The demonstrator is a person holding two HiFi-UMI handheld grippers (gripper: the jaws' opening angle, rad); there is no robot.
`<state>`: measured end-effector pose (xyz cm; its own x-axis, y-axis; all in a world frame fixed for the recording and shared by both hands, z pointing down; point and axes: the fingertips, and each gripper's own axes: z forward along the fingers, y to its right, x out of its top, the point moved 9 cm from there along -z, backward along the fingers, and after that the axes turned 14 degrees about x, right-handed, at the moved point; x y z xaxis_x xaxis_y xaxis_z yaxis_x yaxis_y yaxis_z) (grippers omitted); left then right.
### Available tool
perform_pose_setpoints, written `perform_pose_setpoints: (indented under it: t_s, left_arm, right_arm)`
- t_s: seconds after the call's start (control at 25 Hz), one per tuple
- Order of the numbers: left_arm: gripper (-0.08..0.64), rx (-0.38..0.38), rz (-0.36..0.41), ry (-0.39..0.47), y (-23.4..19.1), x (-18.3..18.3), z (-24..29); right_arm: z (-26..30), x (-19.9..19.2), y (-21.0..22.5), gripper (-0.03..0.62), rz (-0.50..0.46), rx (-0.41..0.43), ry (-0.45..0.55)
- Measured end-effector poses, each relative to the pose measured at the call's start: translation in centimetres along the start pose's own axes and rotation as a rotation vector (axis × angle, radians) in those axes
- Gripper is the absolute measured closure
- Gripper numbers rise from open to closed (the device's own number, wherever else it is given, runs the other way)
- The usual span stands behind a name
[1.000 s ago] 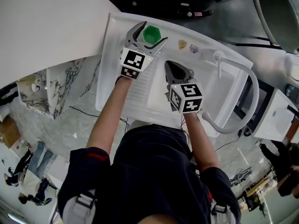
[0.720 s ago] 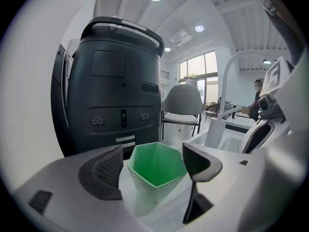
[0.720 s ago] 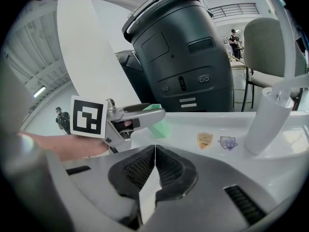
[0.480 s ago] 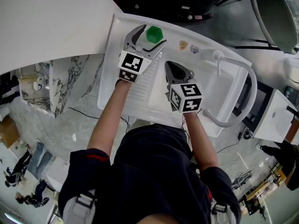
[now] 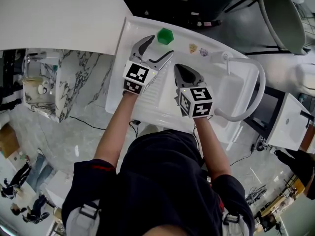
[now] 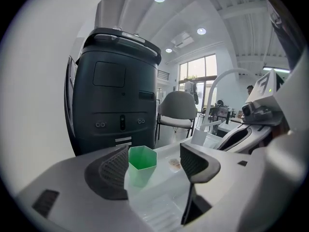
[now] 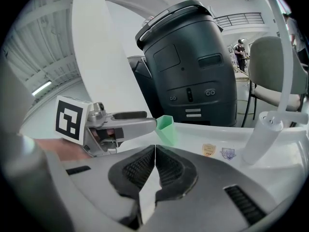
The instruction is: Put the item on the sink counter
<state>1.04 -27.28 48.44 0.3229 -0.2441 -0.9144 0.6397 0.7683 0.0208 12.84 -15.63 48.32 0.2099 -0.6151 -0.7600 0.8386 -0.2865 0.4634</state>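
Observation:
A green six-sided cup (image 5: 165,35) stands upright on the white sink counter (image 5: 183,37), near its back left corner. My left gripper (image 5: 161,45) is open just short of the cup, with its jaws slightly narrowed from their widest; its pads touch nothing. In the left gripper view the cup (image 6: 142,164) shows beyond the two pads (image 6: 114,172), apart from both. My right gripper (image 5: 188,73) hovers over the basin, shut with nothing in it. From the right gripper view the closed jaws (image 7: 154,152) sit low, with the cup (image 7: 165,128) and the left gripper (image 7: 129,123) ahead.
A tall white faucet (image 5: 228,62) with a curved hose (image 5: 261,90) stands at the sink's right. Two small stickers (image 5: 192,47) lie on the counter beside the cup. A dark bin (image 6: 116,91) and a grey chair (image 6: 177,108) stand behind the sink.
The left gripper has drawn back and up from the cup, which earlier stood between its jaws and now stands free on the counter. The right gripper rose slightly.

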Motion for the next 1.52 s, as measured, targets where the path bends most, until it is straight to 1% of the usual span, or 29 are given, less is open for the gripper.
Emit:
perform_pose_setpoints:
  t_s: [0.08,0.2,0.4,0.6,0.76,0.88,1.12,1.32,1.52]
  left_arm:
    - [0.251,0.002,-0.01,0.001,0.2,0.2,-0.9]
    - [0.293,0.001,-0.014,0.001,0.7,0.4,-2.2]
    - [0.355,-0.01,-0.014,0.007,1.5,0.6,-4.4]
    - [0.399,0.003,-0.023,0.012,2.3,0.8,-6.9]
    - [0.453,0.002,-0.025,0.013,3.1,0.7,-8.6]
    - [0.476,-0.014,-0.024,0.029,3.9,1.0,-9.8]
    - [0.517,-0.012,-0.01,0.063,5.0,1.3,-12.5]
    - [0.535,-0.009,-0.001,0.056,5.6,1.1,-15.1]
    - [0.543,-0.005,-0.007,0.079,6.1,0.8,-17.8]
  right_arm:
    - [-0.3,0.3,-0.3,0.558,-0.012,-0.006,0.008]
    - [-1.0,0.8,-0.7,0.558,-0.029,-0.016,0.026]
    - [-2.3,1.3,-1.5,0.558,-0.052,-0.033,0.05]
    - [-3.5,1.6,-2.7,0.558,-0.079,-0.046,0.077]
    - [-4.3,1.8,-3.7,0.558,-0.102,-0.049,0.091]
    - [-5.0,2.1,-4.6,0.558,-0.126,-0.058,0.11]
    - [-6.5,1.8,-6.5,0.558,-0.155,-0.069,0.132]
    - [-7.4,1.1,-8.5,0.558,-0.175,-0.069,0.145]
    - [-8.4,0.4,-10.3,0.558,-0.194,-0.075,0.165]
